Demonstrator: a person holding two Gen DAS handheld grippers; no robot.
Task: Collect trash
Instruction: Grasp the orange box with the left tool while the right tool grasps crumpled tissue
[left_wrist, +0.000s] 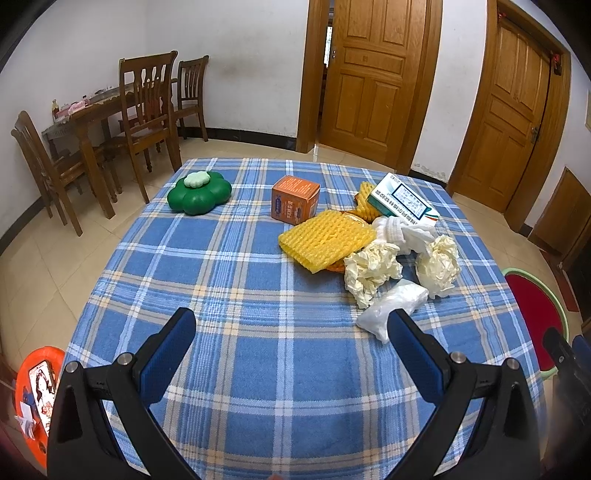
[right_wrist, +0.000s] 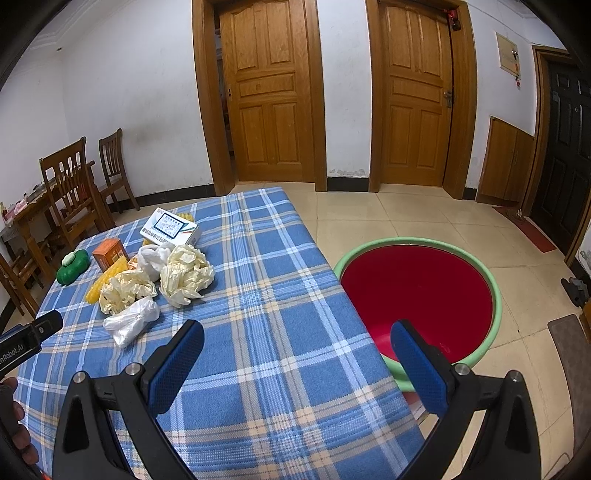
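So far nothing is picked up: your left gripper (left_wrist: 291, 328) hangs spread wide and empty over the blue plaid table (left_wrist: 229, 280), and your right gripper (right_wrist: 297, 341) is equally splayed, holding nothing, above the table's right edge. Going left to right, the green flower-shaped plastic container (left_wrist: 198, 192) sits apart, then the small orange cardboard box (left_wrist: 294, 199), the yellow foam fruit netting (left_wrist: 327, 238), two crumpled cream paper wads (left_wrist: 371, 267), a white-and-green printed carton (left_wrist: 404, 199) and, nearest you, a scrunched clear plastic bag (left_wrist: 393, 304). Beyond the edge, on the floor, waits the red basin with a pale green rim (right_wrist: 419, 291). You're probably at the first grab; the bag looks closest. Box print is too small to read; "nRobot.AI" shows on the left gripper's body.
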